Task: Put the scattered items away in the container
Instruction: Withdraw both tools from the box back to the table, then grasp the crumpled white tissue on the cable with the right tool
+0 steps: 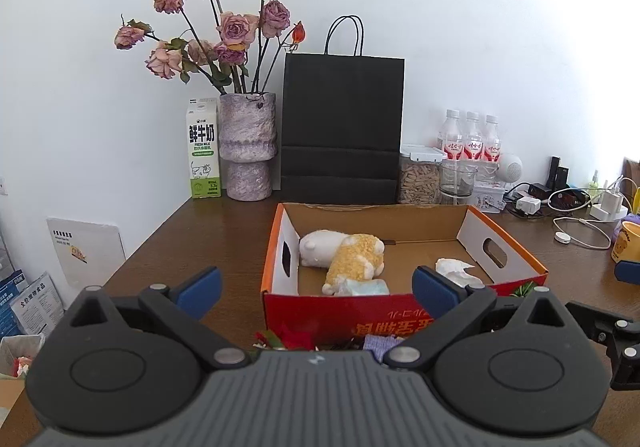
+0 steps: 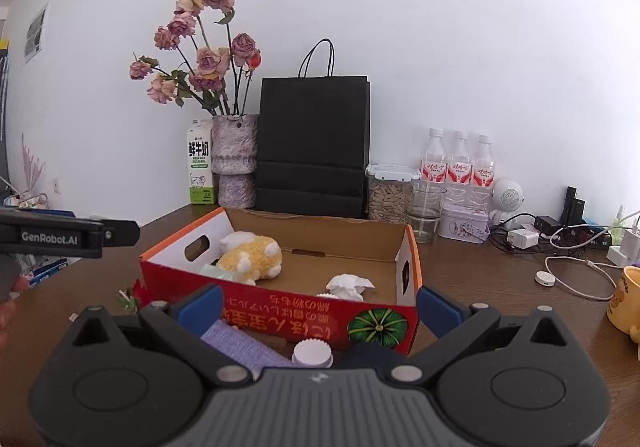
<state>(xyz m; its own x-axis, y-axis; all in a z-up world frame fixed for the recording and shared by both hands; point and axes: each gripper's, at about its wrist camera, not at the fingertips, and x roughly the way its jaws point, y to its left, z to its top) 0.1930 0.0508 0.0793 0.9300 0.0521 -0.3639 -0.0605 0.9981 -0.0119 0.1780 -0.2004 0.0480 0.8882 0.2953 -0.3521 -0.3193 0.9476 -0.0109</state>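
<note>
Purple cloth (image 2: 236,347) and white cap (image 2: 312,353) lie bottom centre, before the box (image 2: 280,311); right gripper (image 2: 319,307) wide open, empty. We judge cloth soft, light: pinch mid-fold. Left gripper (image 1: 316,289) open, empty.

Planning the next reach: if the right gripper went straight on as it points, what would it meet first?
Probably the white ribbed bottle cap and lilac knitted cloth between its open fingers, then the red cardboard box; depth is unclear.
</note>
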